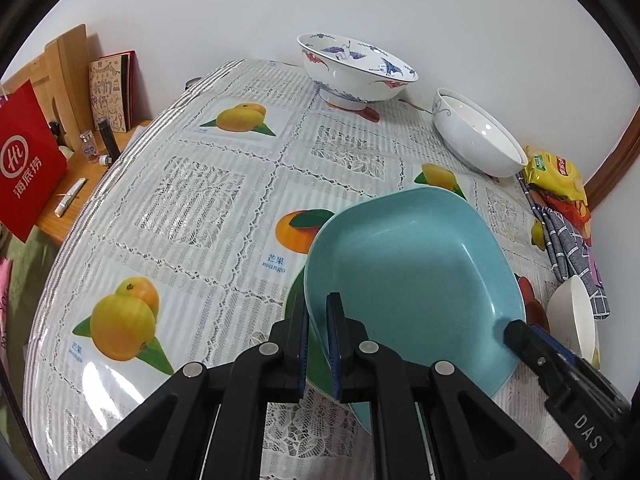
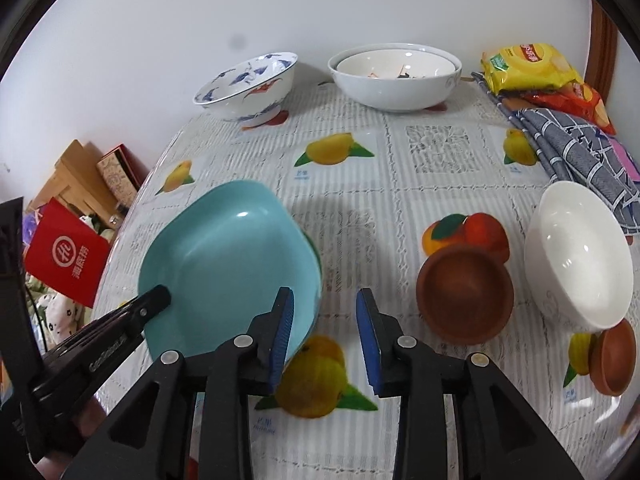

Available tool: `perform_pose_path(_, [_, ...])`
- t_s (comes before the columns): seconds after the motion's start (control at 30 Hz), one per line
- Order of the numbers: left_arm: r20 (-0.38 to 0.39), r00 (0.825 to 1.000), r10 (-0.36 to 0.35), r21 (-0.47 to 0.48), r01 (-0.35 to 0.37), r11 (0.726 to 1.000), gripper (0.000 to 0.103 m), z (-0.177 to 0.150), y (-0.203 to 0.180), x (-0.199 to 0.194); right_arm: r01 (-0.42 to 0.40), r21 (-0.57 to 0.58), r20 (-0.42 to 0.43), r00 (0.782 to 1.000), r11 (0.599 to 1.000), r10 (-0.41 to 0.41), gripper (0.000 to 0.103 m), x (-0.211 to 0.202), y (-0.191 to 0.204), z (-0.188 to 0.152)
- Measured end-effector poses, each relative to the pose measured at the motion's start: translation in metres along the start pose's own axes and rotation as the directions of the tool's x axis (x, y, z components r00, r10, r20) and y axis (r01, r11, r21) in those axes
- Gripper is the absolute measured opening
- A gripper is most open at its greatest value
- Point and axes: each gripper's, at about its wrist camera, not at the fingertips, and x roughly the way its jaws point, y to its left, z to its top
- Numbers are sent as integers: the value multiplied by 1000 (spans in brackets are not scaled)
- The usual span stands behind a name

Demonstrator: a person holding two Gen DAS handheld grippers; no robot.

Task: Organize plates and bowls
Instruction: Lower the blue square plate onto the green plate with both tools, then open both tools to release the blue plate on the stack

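Left wrist view: our left gripper (image 1: 318, 344) pinches near rim of teal plate (image 1: 412, 276), green plate (image 1: 294, 304) edge showing beneath. Right gripper (image 1: 520, 334) tip at plate's right corner. Ahead, bare tablecloth (image 1: 192, 200) up to crane-patterned bowl (image 1: 356, 68) at far edge.

Right wrist view: our right gripper (image 2: 326, 332) spread, nothing between pads; teal plate (image 2: 228, 264) touching left pad's outer side. Brown bowl (image 2: 464, 294) just right, white bowl (image 2: 578, 264) beyond it. Clear cloth straight ahead.
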Motion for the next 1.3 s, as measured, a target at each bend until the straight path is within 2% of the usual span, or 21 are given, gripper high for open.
perform_pose_path(0.07, [-3, 1000, -3, 4, 3, 1000, 9, -2, -2, 0, -5, 2, -20, 1000, 1000, 5, 30, 6, 2, -2])
perform_pose_path(0.13, [-4, 1000, -8, 14, 8, 1000, 10, -3, -3, -1, 7, -6, -40, 999, 1000, -8, 13, 13, 4, -3])
perform_pose_path(0.23, [-12, 1000, -5, 44, 5, 999, 12, -4, -5, 0, 32, -10, -8, 999, 999, -32, 11, 17, 4, -3])
perform_pose_path(0.33, [-48, 998, -34, 53, 36, 998, 13, -5, -3, 4, 30, 1, 13, 999, 1000, -30, 8, 17, 2, 1])
perform_pose_path(0.5, [-53, 998, -34, 82, 38, 996, 15, -10, -2, 1, 22, -2, 23, 999, 1000, -22, 5, 20, 2, 9])
perform_pose_path(0.87, [-59, 997, -45, 107, 51, 993, 23, -12, -1, -9, 44, -4, 61, 997, 999, -44, 8, 24, 7, 13])
perform_pose_path(0.93, [-56, 998, -38, 112, 44, 993, 23, -12, -2, -11, 53, -8, 70, 996, 999, -52, 11, 20, 7, 13])
perform_pose_path(1.0, [-51, 998, -27, 121, 33, 992, 23, -12, -3, -13, 61, -10, 82, 995, 998, -60, 23, 16, 6, 14])
perform_pose_path(1.1, [-44, 999, -2, 129, 7, 992, 29, -12, -3, -14, 58, 1, 92, 994, 998, -57, 26, 12, 2, 14])
perform_pose_path(1.3, [-39, 999, 11, 118, -7, 993, 30, -10, 0, -17, 33, -5, 24, 999, 999, -33, 26, 18, 1, 9])
